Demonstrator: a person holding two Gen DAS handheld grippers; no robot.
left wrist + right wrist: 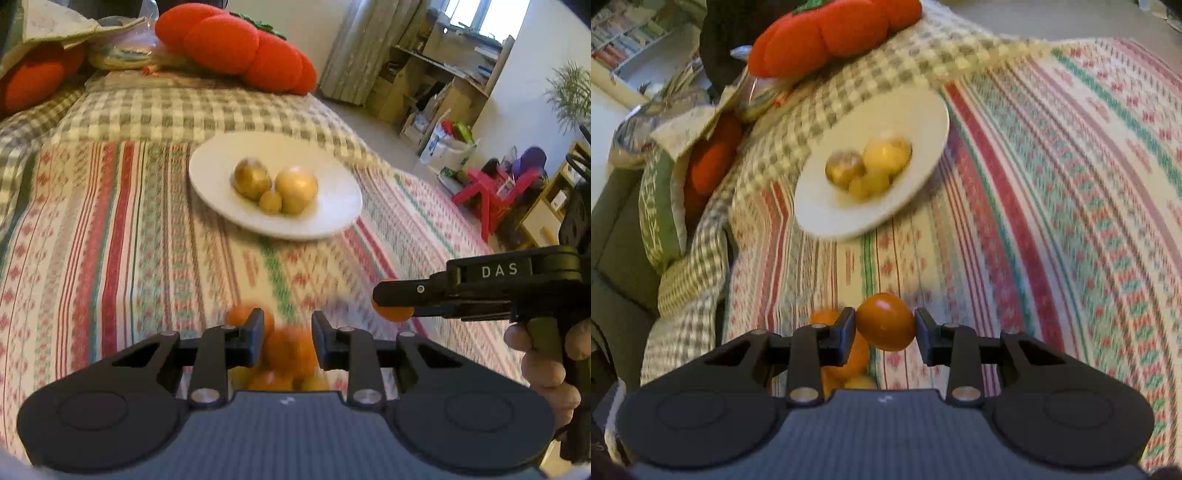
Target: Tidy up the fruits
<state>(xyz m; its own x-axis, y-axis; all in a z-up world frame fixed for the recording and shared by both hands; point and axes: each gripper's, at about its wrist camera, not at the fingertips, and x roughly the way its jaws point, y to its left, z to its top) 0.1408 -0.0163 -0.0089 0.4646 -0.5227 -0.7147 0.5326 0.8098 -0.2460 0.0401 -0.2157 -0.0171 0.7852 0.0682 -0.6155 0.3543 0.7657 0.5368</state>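
Right gripper (pixel 885 325) clamping orange fruit (pixel 886 322), blurred orange pile (pixel 846 360) behind — half hidden

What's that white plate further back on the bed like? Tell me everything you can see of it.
The white plate is round, shallow and plain, and looks like glazed ceramic. It lies flat on the striped bedspread, its far edge reaching the checked blanket. Three yellowish-gold fruits sit bunched near its middle, two large and one small. Neither gripper touches it. Motion blur softens its rim.

Behind your bed you see a bright window (pixel 476 14), wooden shelves (pixel 443 70), and a red chair (pixel 491 195) on the pale floor (pixel 384 122).
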